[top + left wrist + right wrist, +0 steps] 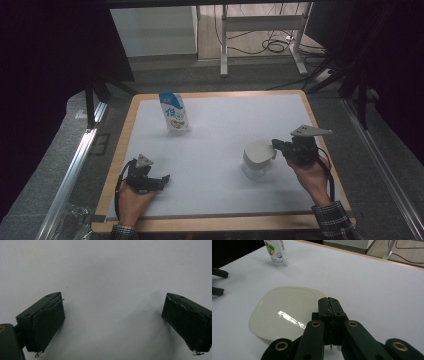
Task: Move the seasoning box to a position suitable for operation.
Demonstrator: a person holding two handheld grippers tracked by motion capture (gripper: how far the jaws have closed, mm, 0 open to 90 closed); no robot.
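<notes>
I have my right gripper (329,300) pinched on the near edge of the container's cream lid (284,311), jaws drawn flat together so that hardly a gap shows between the pads. The clear container (255,169) under it stands on the white table (220,150), toward my right side, and the lid sits tilted over it in the high view, its far side lower than the side I hold. I judge the step in hand to be peeling that lid up off the container. Whether it has come fully free I cannot tell; the rim is hidden under the lid in my right gripper view.

Next the lid wants a steady lift clear of the rim, and then a bare spot on the table beside the container to set it down. The body may rise with it, since nothing holds it down.

My left gripper (112,322) rests on the table well to the left of the container, jaws spread wide with nothing between them. It could come across to steady the container.

A white and blue pouch (174,113) stands beyond the container, toward the far left of it. It carries a large blue character and a coloured picture lower down; the writing is too small for me to read.
</notes>
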